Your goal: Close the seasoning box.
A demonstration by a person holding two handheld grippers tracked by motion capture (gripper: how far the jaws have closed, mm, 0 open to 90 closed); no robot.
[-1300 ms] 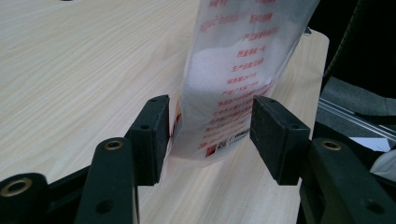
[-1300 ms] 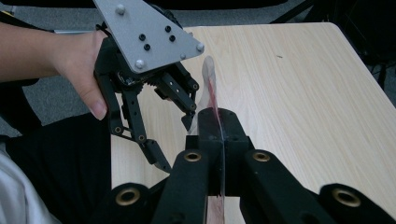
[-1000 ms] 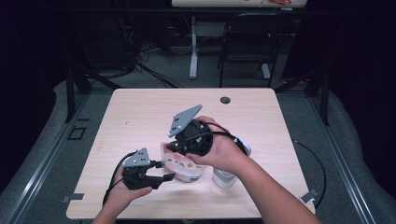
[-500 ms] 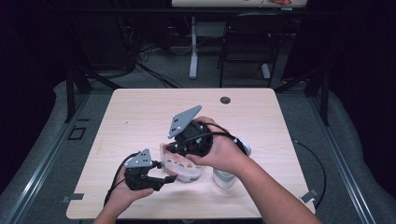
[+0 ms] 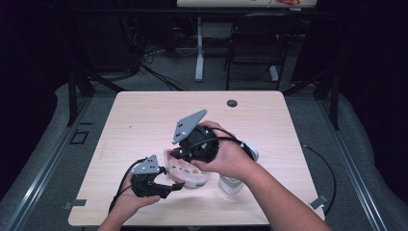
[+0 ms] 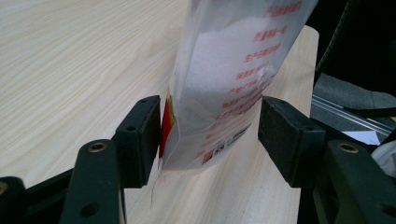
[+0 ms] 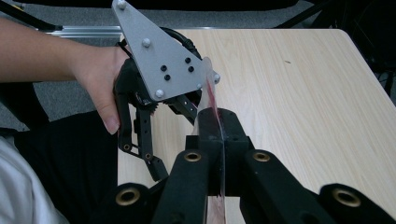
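Observation:
A clear plastic bag of white grains with red print stands on the wooden table near its front edge. My right gripper comes in from above and is shut on the bag's top edge; in the right gripper view its jaws pinch the flat film. My left gripper lies low at the bag's left. In the left gripper view its jaws have just been opening and straddle the bag's lower part. One pad sits next to the film, and the other pad stands clear of it.
A white container stands just right of the bag, under the right forearm. A small black round cap sits at the table's far edge. Behind the table are a chair, table legs and floor cables.
The left gripper has edged slightly right toward the bag and its jaws stand a little wider. The right gripper and the bag have kept still.

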